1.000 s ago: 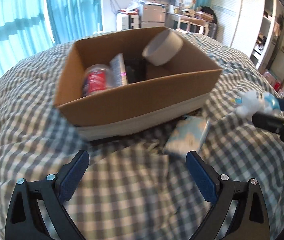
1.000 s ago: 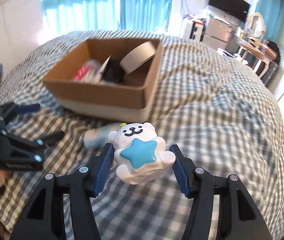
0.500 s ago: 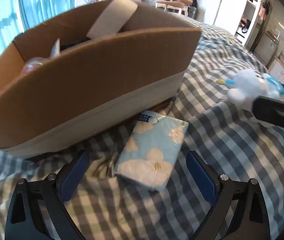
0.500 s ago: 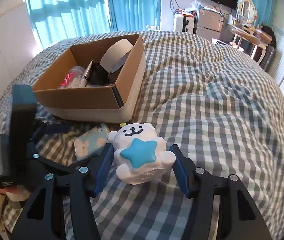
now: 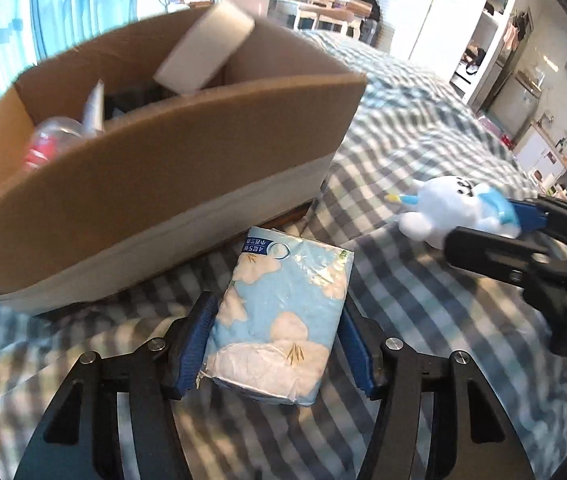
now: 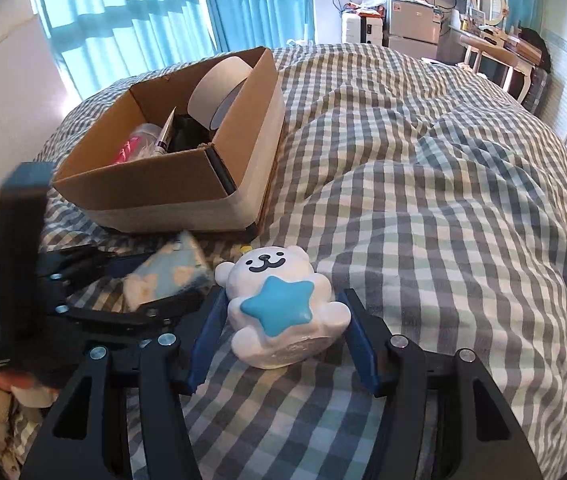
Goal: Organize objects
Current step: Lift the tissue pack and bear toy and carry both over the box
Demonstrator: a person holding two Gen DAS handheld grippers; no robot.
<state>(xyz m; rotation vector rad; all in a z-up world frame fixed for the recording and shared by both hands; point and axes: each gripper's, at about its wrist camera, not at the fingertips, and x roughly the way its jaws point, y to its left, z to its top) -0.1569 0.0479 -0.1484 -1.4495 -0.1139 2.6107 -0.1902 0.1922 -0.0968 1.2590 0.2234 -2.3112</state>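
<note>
Closing left tool [image 5: 277, 344] onto tissue pack [image 5: 283, 320] near box [image 5: 155, 184]; right tool [image 6: 281, 340] clamping bear toy [image 6: 283, 304], both ready for boxing

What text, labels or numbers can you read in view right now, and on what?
"4" and "5", among Chinese characters: on the blue strip at the far end of the tissue pack; the characters are too small to read.
Red label on the bottle in the cardboard box: too blurred to read.
Bear toy: no text, only a drawn face and a blue star.
</note>
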